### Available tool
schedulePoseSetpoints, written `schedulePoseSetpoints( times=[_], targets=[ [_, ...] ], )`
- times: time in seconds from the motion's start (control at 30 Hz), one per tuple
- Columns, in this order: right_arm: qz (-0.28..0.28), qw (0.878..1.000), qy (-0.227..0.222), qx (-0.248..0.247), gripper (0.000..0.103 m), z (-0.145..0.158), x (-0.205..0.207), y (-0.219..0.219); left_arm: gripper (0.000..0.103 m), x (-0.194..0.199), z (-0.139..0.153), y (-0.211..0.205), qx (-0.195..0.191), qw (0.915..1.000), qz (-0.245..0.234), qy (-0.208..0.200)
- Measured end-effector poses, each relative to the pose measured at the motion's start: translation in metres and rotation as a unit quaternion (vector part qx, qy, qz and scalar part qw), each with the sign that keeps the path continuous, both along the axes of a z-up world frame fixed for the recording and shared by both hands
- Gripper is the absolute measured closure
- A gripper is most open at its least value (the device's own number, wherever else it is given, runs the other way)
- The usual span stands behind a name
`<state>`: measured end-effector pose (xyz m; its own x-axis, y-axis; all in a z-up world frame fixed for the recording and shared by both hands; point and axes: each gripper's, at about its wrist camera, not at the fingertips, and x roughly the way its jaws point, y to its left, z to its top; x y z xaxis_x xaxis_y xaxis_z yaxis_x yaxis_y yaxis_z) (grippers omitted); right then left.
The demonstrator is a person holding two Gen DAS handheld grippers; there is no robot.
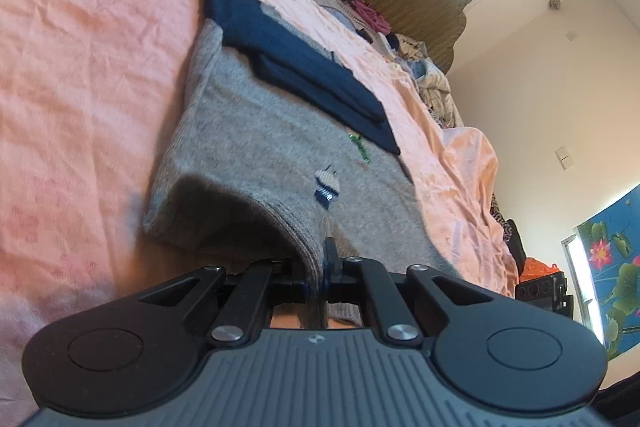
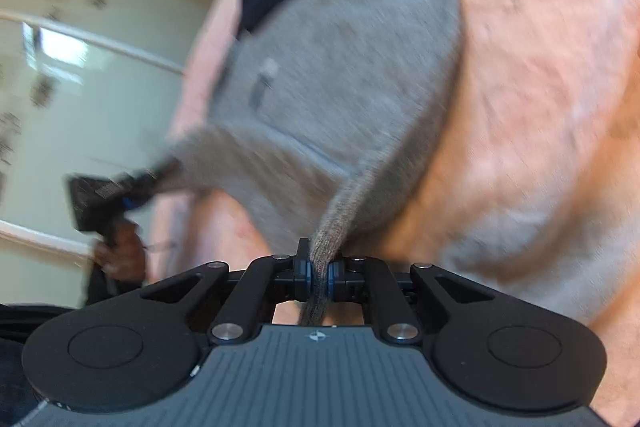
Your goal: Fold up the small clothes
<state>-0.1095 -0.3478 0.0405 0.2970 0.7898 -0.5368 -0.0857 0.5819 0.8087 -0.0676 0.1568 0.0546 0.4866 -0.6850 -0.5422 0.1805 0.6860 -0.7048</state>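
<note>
Left gripper [image 1: 318, 267] and right gripper [image 2: 319, 273], angled downward, pinch the grey sweater's [image 1: 260, 155] hem.

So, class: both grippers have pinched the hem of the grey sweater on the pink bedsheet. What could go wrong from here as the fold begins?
1. The left gripper and right gripper hold only a thin edge of the grey sweater; it may slip from the fingers when lifted.
2. The navy sleeves lie folded loosely on top; lifting the hem could slide them out of place.
3. The pink bedsheet is wrinkled, so the fold may land uneven.
</note>
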Motion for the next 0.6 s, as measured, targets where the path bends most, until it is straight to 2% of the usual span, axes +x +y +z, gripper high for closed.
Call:
schedulePoseSetpoints(
  times=[0.17,0.27,0.43,0.6],
  targets=[
    [-0.038,0.994,-0.073,0.07,0.089,0.032,0.03,-0.019,0.097,0.018,0.022,0.003,-0.042,0.9987,0.007,-0.028],
    [-0.068,0.985,-0.112,0.111,0.089,0.038,0.073,-0.027,0.097,0.047,0.035,-0.002,-0.057,0.9971,0.012,-0.05],
    [-0.121,0.973,-0.145,0.137,0.089,0.031,0.182,-0.034,0.097,0.134,0.054,-0.011,-0.039,0.9957,0.023,-0.081],
    [-0.185,0.966,-0.124,0.135,0.089,0.002,0.292,-0.052,0.097,0.243,0.056,-0.022,0.024,0.9918,0.072,-0.103]
  ],
)
